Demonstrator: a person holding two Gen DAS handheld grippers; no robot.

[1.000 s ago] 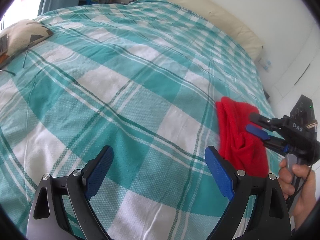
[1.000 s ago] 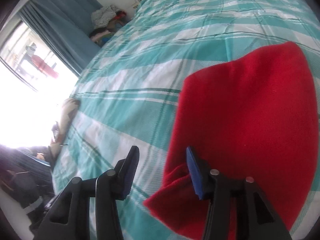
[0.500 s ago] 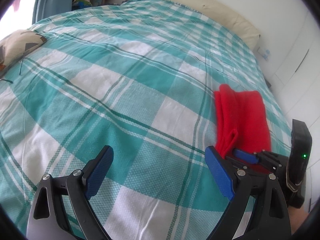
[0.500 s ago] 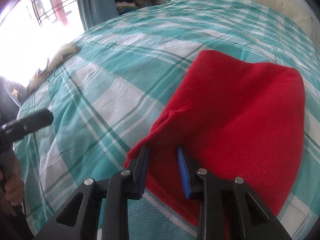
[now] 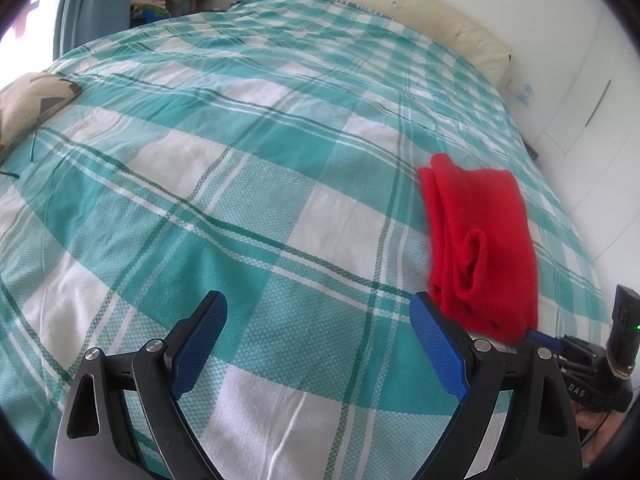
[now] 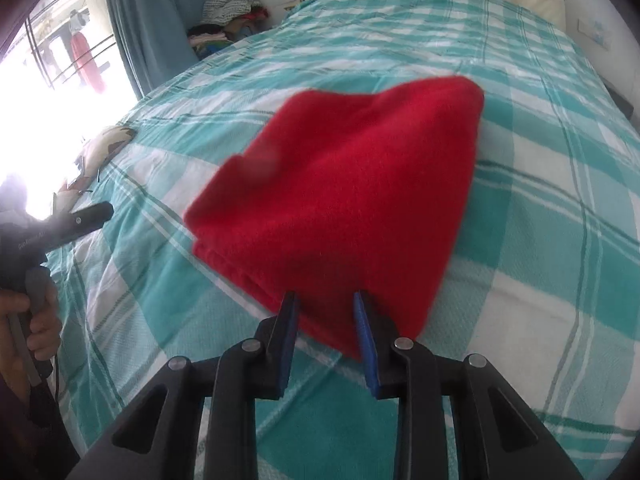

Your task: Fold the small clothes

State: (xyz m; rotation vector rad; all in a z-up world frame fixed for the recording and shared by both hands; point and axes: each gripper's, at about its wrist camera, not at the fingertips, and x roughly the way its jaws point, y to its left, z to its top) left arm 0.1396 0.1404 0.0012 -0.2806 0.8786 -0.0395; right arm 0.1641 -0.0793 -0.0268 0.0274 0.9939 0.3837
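The left wrist camera is looking forward and steeply down between its own tongs (image 5: 318, 344), sitting close above the checked bedspread (image 5: 224, 184) and facing up the bed toward the cream headboard (image 5: 400, 12). The right wrist camera is looking down along the right tongs (image 6: 325, 330) from nearer still, with the red garment (image 6: 352, 200) filling its middle. Both views are sharing the garment (image 5: 484, 240), the bedspread, the headboard, the blue curtain (image 6: 156, 28) and the clothes heap (image 6: 230, 14); each is also catching the other tongs at its edge.
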